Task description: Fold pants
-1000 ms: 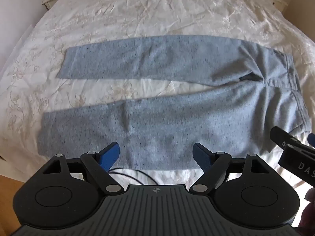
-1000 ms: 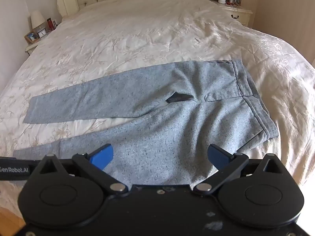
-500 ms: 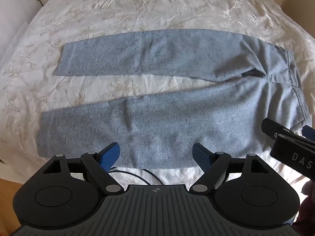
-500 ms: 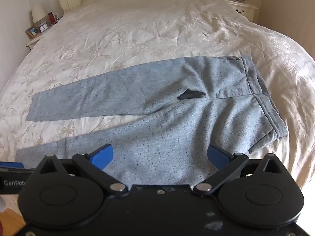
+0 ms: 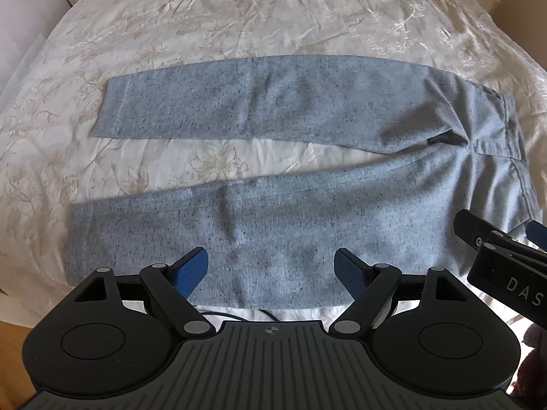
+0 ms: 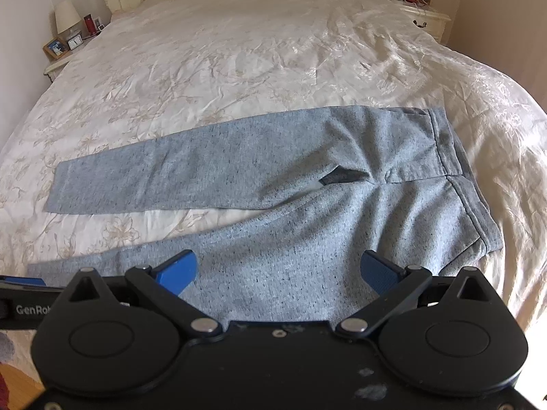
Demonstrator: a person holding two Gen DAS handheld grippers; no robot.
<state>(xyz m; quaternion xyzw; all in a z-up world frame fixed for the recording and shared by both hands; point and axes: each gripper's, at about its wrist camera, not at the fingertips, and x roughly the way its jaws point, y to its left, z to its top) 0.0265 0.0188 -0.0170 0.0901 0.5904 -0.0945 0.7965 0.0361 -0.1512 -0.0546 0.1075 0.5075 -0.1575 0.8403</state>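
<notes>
Above flat pants (image 5: 273, 232), jaws wide, empty.

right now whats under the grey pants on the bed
The grey pants lie flat on the cream floral bedspread, which shows all around them and between the legs. A dark cable emerges beneath the near edge. Anything else under the fabric is hidden.

Pants (image 5: 294, 184) flat on bed (image 5: 239, 17), waistband right, legs spread leftward
</notes>
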